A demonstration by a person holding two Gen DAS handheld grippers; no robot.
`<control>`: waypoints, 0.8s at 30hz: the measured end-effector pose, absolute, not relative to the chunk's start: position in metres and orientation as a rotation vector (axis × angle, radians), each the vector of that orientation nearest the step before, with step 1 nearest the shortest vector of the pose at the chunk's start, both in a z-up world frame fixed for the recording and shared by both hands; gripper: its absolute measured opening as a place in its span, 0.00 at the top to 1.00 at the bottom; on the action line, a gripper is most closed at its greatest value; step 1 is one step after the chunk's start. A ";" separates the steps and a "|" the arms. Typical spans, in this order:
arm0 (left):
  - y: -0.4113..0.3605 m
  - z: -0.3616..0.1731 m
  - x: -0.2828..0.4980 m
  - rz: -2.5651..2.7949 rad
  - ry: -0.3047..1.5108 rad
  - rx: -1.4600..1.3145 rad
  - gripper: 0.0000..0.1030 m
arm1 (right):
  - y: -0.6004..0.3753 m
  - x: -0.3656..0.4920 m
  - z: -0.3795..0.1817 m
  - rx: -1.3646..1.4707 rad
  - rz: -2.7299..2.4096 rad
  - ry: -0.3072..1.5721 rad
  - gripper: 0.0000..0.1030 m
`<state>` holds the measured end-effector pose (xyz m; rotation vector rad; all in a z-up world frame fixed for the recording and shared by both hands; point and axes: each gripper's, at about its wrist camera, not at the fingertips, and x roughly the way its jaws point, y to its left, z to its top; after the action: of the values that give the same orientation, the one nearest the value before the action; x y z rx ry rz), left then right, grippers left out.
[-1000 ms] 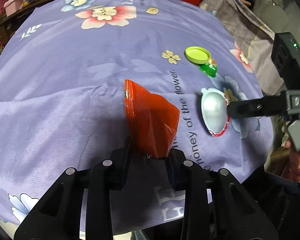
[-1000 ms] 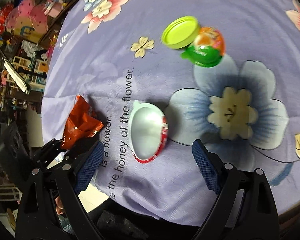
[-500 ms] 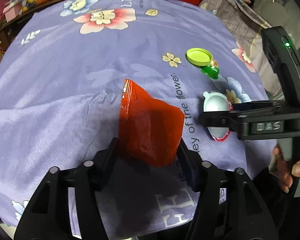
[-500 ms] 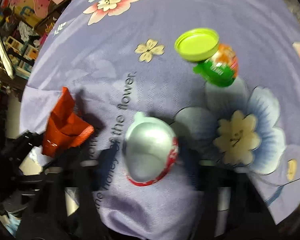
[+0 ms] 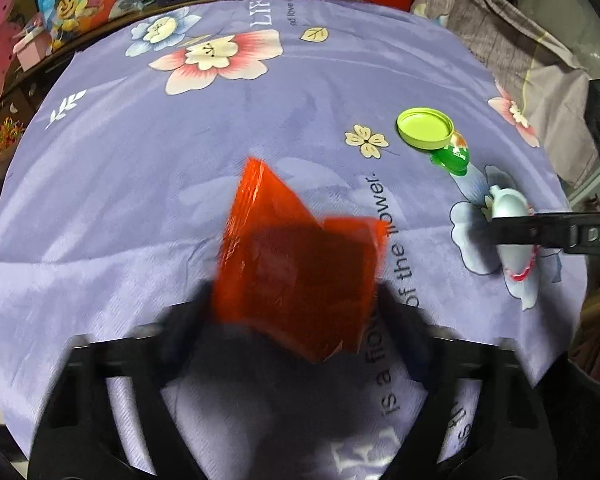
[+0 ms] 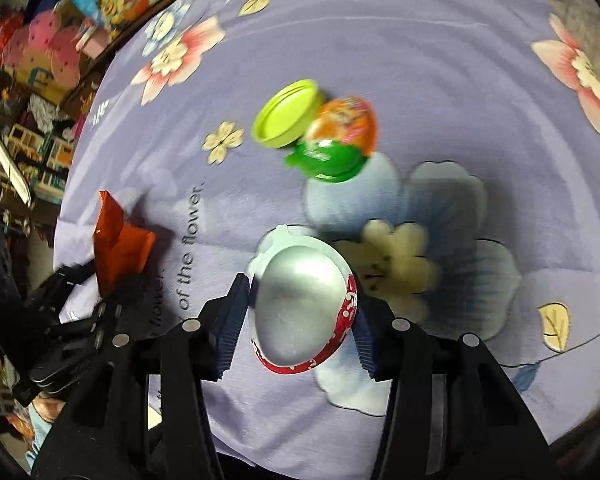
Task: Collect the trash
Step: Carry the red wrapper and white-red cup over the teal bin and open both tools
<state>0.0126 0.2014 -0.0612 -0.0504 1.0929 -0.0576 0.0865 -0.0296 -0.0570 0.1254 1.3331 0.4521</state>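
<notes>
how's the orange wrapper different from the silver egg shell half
The orange wrapper is a flat, creased film; the silver egg shell half is a rigid dome with a red rim. The wrapper sits in the closing left claw, the shell in the right claw. Both are trash.

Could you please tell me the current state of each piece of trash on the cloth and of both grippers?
orange wrapper: crumpled, upright between the left gripper's fingers.
left gripper: jaws closing around the wrapper.
silver egg-shaped shell: hollow side down, gripped.
right gripper: shut on the shell.
lime green lid: loose, tilted against the cup.
green jelly cup: tipped on its side, untouched.
</notes>
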 end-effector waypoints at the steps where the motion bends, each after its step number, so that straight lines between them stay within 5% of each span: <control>1: 0.199 -0.064 0.017 -0.065 1.111 -0.057 0.61 | -0.037 0.087 -0.056 0.141 0.444 1.330 0.55; 3: 0.195 -0.063 0.021 -0.070 1.105 -0.057 0.75 | -0.046 0.090 -0.055 0.163 0.432 1.324 0.55; 6: 0.185 -0.061 0.027 -0.096 1.106 -0.061 0.81 | -0.063 0.093 -0.054 0.203 0.413 1.313 0.55; 24: 0.060 -0.029 0.048 -0.312 1.081 0.058 0.82 | -0.168 0.100 -0.033 0.394 0.337 1.210 0.55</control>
<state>0.0479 0.0604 -0.0289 0.0583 1.0814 -0.3123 0.1002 -0.1680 -0.0332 0.3940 1.2099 0.3366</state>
